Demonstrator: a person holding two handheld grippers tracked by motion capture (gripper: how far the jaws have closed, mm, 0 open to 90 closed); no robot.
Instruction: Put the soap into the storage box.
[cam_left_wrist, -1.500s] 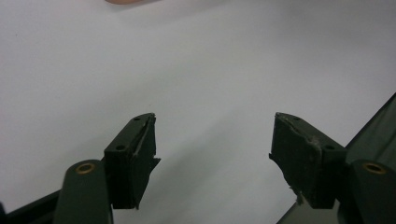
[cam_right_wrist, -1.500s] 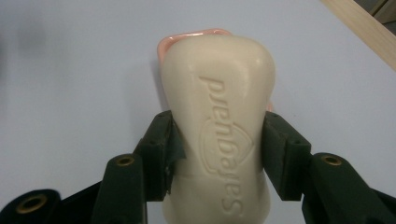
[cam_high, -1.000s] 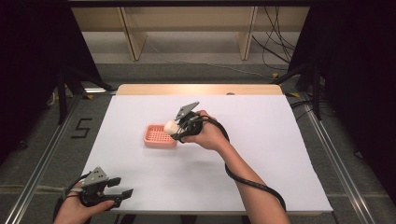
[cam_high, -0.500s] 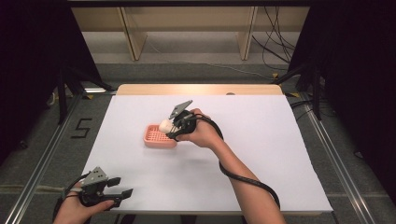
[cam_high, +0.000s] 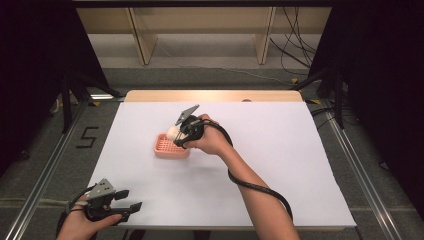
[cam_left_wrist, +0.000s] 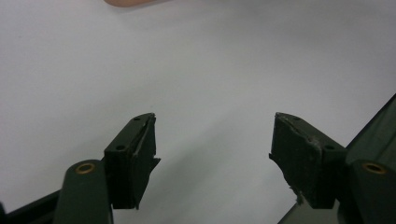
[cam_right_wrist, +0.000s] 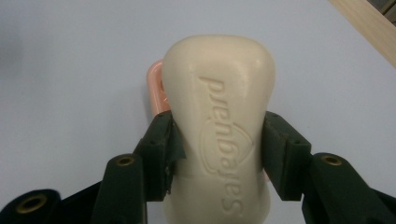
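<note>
A cream bar of soap (cam_right_wrist: 217, 126) with raised lettering sits between the jaws of my right gripper (cam_right_wrist: 217, 156), which is shut on it. In the high view the right gripper (cam_high: 179, 134) holds the soap (cam_high: 172, 133) just above a pink slotted soap dish (cam_high: 169, 147) near the table's middle. A pink edge of the dish (cam_right_wrist: 155, 88) peeks out behind the soap. My left gripper (cam_high: 127, 201) rests at the table's near left edge, jaws wide apart. Its own view shows the left gripper (cam_left_wrist: 212, 147) with only white tabletop between the pads.
The white table surface (cam_high: 280, 150) has a wooden strip (cam_high: 215, 96) along its far edge. Wooden shelving (cam_high: 200, 25) and cables lie on the floor beyond. A cable trails from the right gripper along the forearm (cam_high: 260, 187).
The right hand has carried the soap a little to the left and slightly lower, over the pink dish. The left hand has stayed where it was.
</note>
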